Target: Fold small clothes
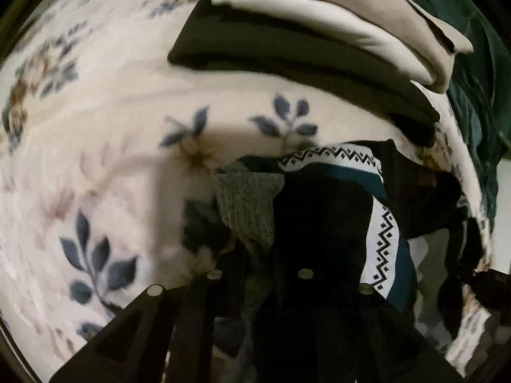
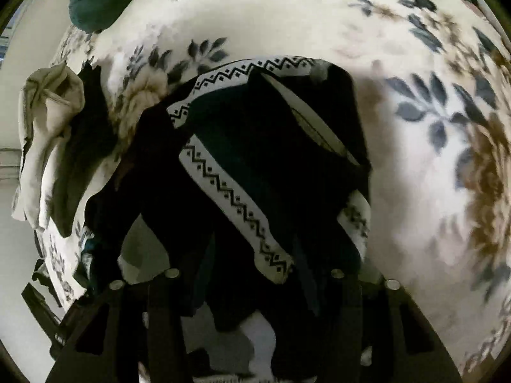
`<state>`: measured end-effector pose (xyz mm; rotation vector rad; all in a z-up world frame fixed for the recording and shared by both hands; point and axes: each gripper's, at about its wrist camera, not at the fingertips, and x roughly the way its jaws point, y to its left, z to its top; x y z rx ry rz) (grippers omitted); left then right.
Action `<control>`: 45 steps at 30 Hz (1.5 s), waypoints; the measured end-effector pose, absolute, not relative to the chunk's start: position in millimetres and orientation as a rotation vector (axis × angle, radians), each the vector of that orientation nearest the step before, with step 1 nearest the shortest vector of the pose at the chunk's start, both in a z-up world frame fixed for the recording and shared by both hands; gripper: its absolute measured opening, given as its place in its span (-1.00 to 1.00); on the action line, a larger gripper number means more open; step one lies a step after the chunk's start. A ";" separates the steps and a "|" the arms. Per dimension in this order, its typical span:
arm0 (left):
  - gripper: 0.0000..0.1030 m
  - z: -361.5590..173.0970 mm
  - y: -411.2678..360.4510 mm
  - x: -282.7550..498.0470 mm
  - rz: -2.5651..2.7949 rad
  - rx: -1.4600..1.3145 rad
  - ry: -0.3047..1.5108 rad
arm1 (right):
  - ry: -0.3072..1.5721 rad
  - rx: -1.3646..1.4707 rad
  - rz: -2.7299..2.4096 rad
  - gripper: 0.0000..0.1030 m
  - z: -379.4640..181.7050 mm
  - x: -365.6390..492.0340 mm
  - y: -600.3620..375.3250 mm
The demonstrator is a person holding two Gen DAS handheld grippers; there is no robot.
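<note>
Holding the dark garment (image 1: 322,210) up over the floral bed (image 1: 105,159), your left tongs (image 1: 258,282) appear pressed on its near edge, though dark cloth hides the tips, so I cannot tell for sure. One grey knit piece (image 1: 247,201) hangs beside it, and two folded items, one black (image 1: 287,63) and one cream (image 1: 335,22), are stacked behind, probably your finished pile. Your right tongs (image 2: 252,276) likewise seem buried in the same garment, with its two zigzag bands (image 2: 236,198) showing; their grip is unclear. One crumpled cream piece (image 2: 44,121) waits left.
</note>
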<state>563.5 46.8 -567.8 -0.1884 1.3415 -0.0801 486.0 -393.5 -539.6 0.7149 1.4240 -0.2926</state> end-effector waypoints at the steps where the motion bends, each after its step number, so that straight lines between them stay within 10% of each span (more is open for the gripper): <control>1: -0.79 -564.7 45.1 563.4 -0.080 -0.160 1.323 | 1.414 0.687 -0.309 -0.95 -538.9 486.1 -392.2; 13: -0.72 -545.0 75.8 550.3 -0.101 -0.246 1.398 | 1.477 0.653 -0.320 -0.88 -540.6 476.5 -404.9; 16: -0.07 -515.4 76.7 533.5 -0.075 -0.277 1.385 | 1.447 0.617 -0.321 -0.11 -518.1 475.1 -399.6; 17: 0.53 -506.9 73.8 526.5 -0.075 -0.268 1.368 | 1.396 0.610 -0.319 0.06 -503.2 471.8 -395.8; 18: 0.71 -497.1 65.6 519.8 -0.082 -0.255 1.338 | 1.344 0.610 -0.301 0.18 -489.6 468.9 -389.0; 29: 0.75 -566.1 67.5 481.8 0.017 -0.155 1.457 | 1.634 0.308 -0.115 0.18 -557.9 460.7 -280.7; 33: 0.76 -528.9 65.6 476.1 0.063 -0.088 1.369 | 1.600 0.261 -0.128 1.00 -528.6 454.6 -285.2; 45: 0.76 -446.3 -73.1 389.0 0.101 -0.007 1.295 | 1.448 0.457 0.049 1.00 -433.5 434.1 -381.5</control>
